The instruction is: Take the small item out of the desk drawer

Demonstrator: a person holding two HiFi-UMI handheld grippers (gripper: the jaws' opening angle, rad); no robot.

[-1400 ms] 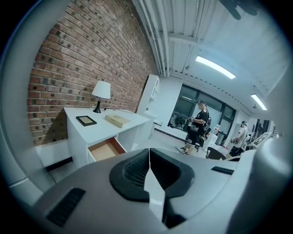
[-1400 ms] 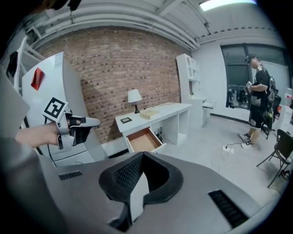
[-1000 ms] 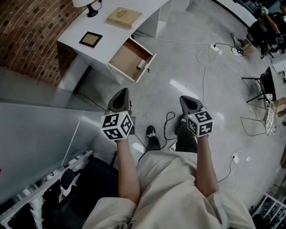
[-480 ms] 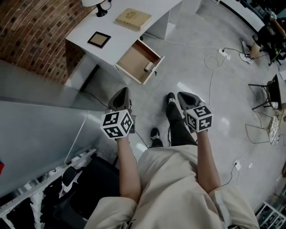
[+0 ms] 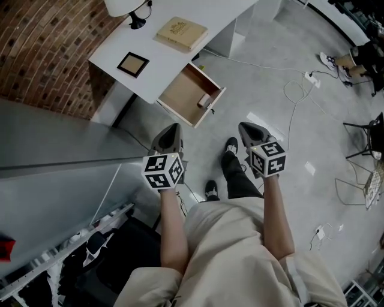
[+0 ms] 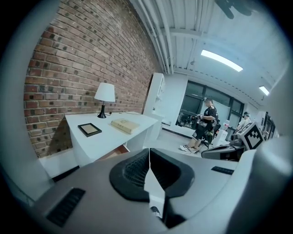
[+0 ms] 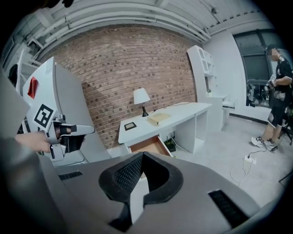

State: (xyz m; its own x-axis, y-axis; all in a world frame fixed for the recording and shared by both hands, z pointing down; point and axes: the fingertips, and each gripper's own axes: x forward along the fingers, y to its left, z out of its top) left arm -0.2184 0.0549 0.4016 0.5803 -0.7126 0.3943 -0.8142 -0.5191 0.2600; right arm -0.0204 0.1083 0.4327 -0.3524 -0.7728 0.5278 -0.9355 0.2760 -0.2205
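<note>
A white desk (image 5: 162, 63) stands against the brick wall, and its wooden drawer (image 5: 183, 90) is pulled open toward me. A small pale item (image 5: 204, 100) lies at the drawer's front right corner. My left gripper (image 5: 174, 128) is shut and empty, held in the air short of the drawer. To its right, my right gripper (image 5: 246, 128) is also shut and empty. The left gripper view shows its jaws (image 6: 149, 150) meeting, with the desk (image 6: 105, 139) beyond. In the right gripper view the tips (image 7: 143, 154) touch, and the drawer (image 7: 149, 145) lies ahead.
On the desk are a lamp (image 5: 129, 9), a picture frame (image 5: 133, 62) and a book (image 5: 182, 33). A grey partition (image 5: 60, 180) runs along my left. Cables and a power strip (image 5: 311, 77) lie on the floor. A person (image 6: 205, 123) stands far off.
Both grippers have moved forward toward the desk as I stepped. The desk and open drawer now sit lower in the head view and nearer the gripper tips. Both stayed shut.
</note>
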